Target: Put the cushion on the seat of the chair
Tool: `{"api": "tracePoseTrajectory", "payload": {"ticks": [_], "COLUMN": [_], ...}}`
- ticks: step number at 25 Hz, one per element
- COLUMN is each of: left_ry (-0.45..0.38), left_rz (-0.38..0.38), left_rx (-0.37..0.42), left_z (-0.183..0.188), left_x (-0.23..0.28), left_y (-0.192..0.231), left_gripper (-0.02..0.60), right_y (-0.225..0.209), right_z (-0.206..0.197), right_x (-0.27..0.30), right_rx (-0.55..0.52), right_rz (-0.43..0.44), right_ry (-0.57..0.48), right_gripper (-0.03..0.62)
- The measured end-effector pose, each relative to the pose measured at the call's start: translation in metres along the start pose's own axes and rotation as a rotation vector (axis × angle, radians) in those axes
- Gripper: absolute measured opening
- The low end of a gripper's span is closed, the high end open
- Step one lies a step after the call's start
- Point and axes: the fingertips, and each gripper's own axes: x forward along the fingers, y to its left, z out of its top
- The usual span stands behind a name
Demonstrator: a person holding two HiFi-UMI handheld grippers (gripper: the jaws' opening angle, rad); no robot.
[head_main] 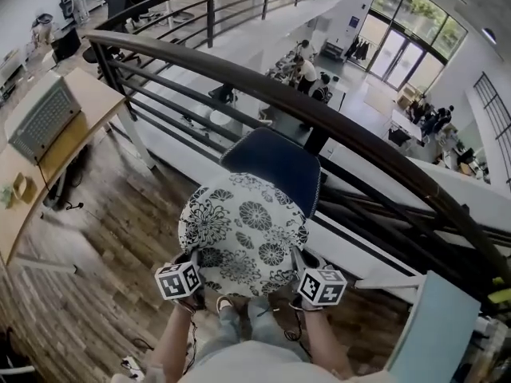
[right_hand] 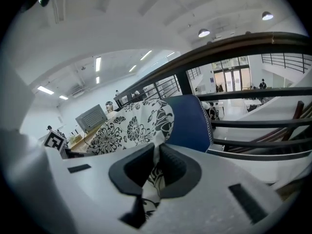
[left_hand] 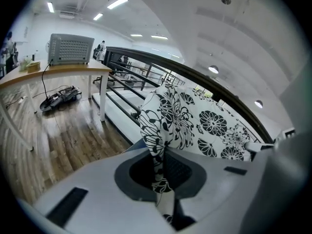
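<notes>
Holding the round black-and-white floral cushion [head_main: 243, 234] roughly flat above the blue chair [head_main: 275, 164], hiding the seat in the head view and leaving only the backrest showing past the cushion's far edge; not being able to tell whether resting on the seat yet or hanging just over it. Clamping the left gripper [head_main: 192, 258] tight on the cushion's near-left edge, bunching the cover into a thin fold between the pads [left_hand: 181, 168] in the left gripper view. Clamping the right gripper [head_main: 300, 257] the same way on the near-right edge, pinching a narrow pleat of fabric. Judging the cushion light, soft and floppy, creasing wherever pinched, neither fragile nor slippery given the cloth cover; probably drooping if taken by one edge alone, so favouring two holds well apart along the near edge and a level descent, with the far edge meeting the backrest. Seeing no container near the chair; making out only a desk [head_main: 80, 102] bearing a grey vented box [head_main: 40, 118] off to the left, well apart, beside the dark railing [head_main: 319, 118].
</notes>
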Motion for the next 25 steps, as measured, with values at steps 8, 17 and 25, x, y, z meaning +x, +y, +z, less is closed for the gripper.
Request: {"api": "tracePoseTrajectory", "payload": {"ticks": [8, 17, 25], "left_ry": [0.104, 0.237, 0.307], "left_rz": [0.055, 0.086, 0.083], "left_rx": [-0.019, -0.054, -0.056], "left_z": [-0.059, -0.142, -0.186], "left_x": [0.034, 0.066, 0.091], "left_y": [0.011, 0.052, 0.068], "left_gripper": [0.015, 0.015, 0.015], "right_y": [-0.035, -0.053, -0.065], "right_z": [-0.058, -0.149, -0.194], "right_x": [0.025, 0.061, 0.085], "right_rx": [0.041, 0.062, 0.083], "right_rz": [0.013, 0.01, 0.001], "right_ry": [0.12, 0.252, 0.307], "right_gripper": [0.025, 0.025, 0.025]}}
